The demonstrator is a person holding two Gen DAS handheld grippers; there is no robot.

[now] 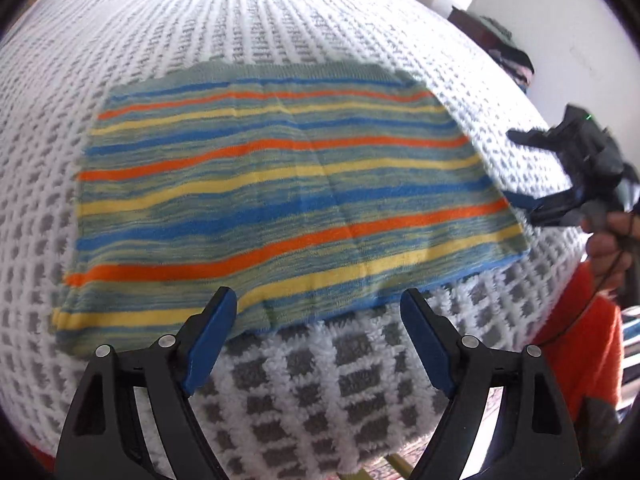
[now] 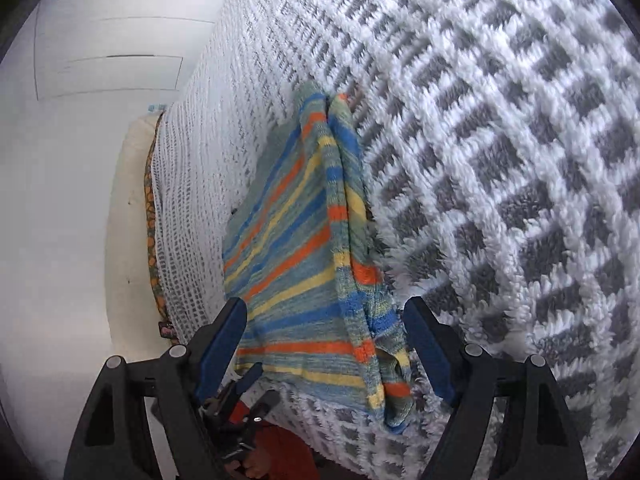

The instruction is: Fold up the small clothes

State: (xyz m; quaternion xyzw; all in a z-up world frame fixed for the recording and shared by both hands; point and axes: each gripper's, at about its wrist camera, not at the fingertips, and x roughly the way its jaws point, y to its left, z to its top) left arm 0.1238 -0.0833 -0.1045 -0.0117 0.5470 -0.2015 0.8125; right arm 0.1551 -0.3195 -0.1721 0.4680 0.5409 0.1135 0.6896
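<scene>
In the left wrist view, the folded garment (image 1: 288,204) lies flat on the blanket (image 1: 280,24), filling the middle of the frame. The left gripper (image 1: 318,314) sits at the bottom centre, its 2 fingers reaching the garment's near edge. The right gripper (image 1: 520,168) is at the right edge, just beside the garment's right side, with a hand (image 1: 608,244) below it. A pile of clothes (image 1: 504,48) lies behind, at upper right.

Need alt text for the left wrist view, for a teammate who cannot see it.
A striped garment in orange, yellow, blue and green lies flat on a white-and-grey checked blanket. The left hand-held gripper hangs open at its near edge, holding nothing; the right hand-held gripper sits open by its right edge.
</scene>
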